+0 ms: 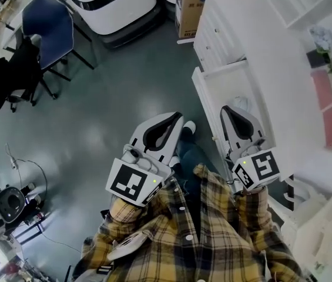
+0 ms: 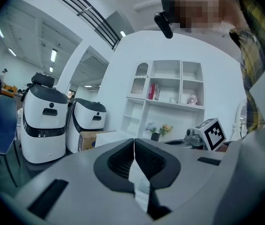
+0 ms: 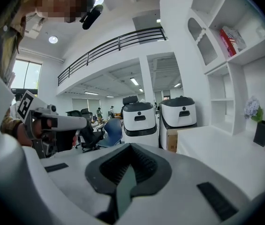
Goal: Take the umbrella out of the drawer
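In the head view a white chest of drawers (image 1: 254, 51) stands at the right with one drawer (image 1: 213, 96) pulled out toward me. No umbrella can be made out; a pale rounded shape (image 1: 243, 103) shows in the drawer just past my right gripper. My right gripper (image 1: 227, 111) hangs over the open drawer's near end, jaws shut and empty. My left gripper (image 1: 175, 118) is over the floor left of the drawer, also shut on nothing. The left gripper view has its pads meeting at my left gripper (image 2: 133, 143); in the right gripper view my right gripper (image 3: 129, 148) is equally closed.
Two white floor robots (image 1: 110, 2), a cardboard box (image 1: 188, 4) and a blue chair (image 1: 48, 28) stand beyond the grey floor. A white shelf unit (image 1: 324, 69) with flowers sits right of the chest. Cables and gear lie at bottom left (image 1: 10, 204).
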`<state>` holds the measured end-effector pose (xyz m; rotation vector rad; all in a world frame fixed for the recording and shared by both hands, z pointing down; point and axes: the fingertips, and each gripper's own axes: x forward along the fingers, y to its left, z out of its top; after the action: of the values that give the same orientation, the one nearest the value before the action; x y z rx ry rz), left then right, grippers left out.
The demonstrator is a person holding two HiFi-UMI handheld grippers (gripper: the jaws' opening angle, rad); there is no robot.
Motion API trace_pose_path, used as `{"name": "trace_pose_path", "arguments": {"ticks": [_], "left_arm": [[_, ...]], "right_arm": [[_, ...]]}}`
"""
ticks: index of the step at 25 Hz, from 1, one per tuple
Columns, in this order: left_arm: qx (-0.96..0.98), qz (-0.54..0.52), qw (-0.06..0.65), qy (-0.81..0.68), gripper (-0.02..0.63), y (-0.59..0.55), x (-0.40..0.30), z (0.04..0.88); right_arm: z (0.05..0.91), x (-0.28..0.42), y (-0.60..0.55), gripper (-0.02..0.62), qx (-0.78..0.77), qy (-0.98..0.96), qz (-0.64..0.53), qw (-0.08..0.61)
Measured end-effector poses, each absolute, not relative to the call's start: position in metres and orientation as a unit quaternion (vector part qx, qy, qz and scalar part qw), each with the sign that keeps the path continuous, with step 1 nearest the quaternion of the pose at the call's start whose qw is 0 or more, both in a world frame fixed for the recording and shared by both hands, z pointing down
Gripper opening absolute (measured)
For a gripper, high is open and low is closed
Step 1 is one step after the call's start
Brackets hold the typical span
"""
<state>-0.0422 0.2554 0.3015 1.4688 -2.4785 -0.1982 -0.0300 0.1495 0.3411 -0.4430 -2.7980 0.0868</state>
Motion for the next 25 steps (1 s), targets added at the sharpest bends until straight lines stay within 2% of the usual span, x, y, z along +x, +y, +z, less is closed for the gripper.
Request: {"name": "trace_pose_path", "arguments": {"ticks": [11, 19, 25], "left_arm": [[0.583, -0.043, 0.13, -0.801, 0.023, 0.159, -0.108, 0.289], [0.64, -0.024, 0.138, -0.756, 0.023, 0.098, -0.118, 0.29], [0.707, -0.008, 0.149, -0.691, 0.023, 0.056, -0.099, 0.293]], "right_arm": [[0.324, -0.083, 0.056, 0.017, -0.067, -0.987, 0.048, 0.135], [0.327, -0.08, 0.007, 0.017, -0.007, -0.989, 0.069, 0.129], [0.328, -0.048, -0.028, 0.017, 0.084, -0.985, 0.082, 0.129]]}}
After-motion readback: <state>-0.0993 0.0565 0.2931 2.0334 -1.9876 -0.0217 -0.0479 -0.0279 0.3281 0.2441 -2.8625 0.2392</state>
